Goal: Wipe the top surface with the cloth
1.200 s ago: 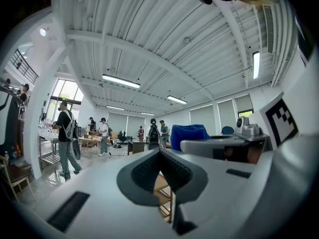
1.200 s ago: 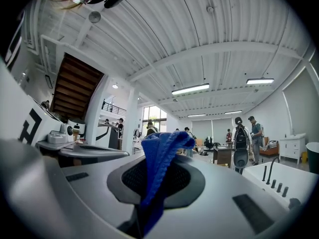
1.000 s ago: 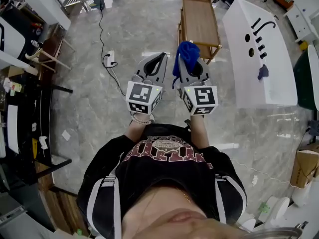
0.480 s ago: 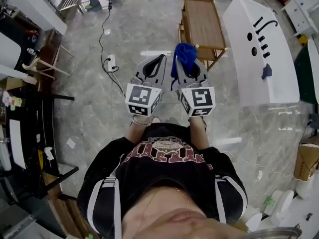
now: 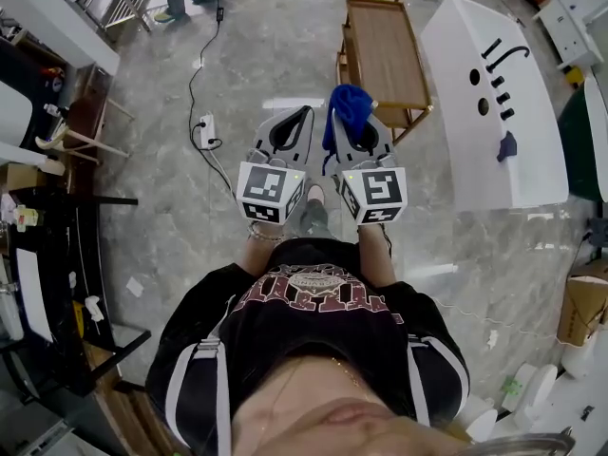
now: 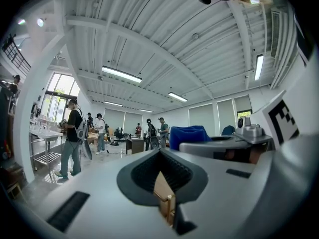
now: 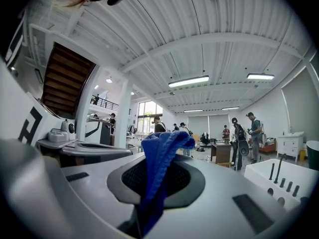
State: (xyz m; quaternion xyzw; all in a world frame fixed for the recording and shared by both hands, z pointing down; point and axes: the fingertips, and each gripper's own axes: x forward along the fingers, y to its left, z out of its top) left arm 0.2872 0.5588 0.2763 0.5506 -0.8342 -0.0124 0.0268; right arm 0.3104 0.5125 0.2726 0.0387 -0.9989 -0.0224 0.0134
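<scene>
Cloth (image 5: 351, 103), deep blue with a knitted look, is pinched in the right gripper (image 5: 350, 122), which is held out in front of the person's chest above the grey stone floor (image 5: 237, 74). In the right gripper view it rises from between the clenched jaws and flops over at the top in a loose fold. The left gripper (image 5: 302, 120) sits just beside the right one, its jaws drawn together on nothing. Ahead stand a wooden trolley (image 5: 382, 46) and, to its right, a white surface (image 5: 475, 141) with a black tap (image 5: 503, 50). Neither is touched, and which top is meant cannot be told. The cloth looks light, limp and easily bunched, neither fragile nor slippery. Gripped by one edge, as here, the free part would trail. A thicker wad would probably press flatter when wiping.
</scene>
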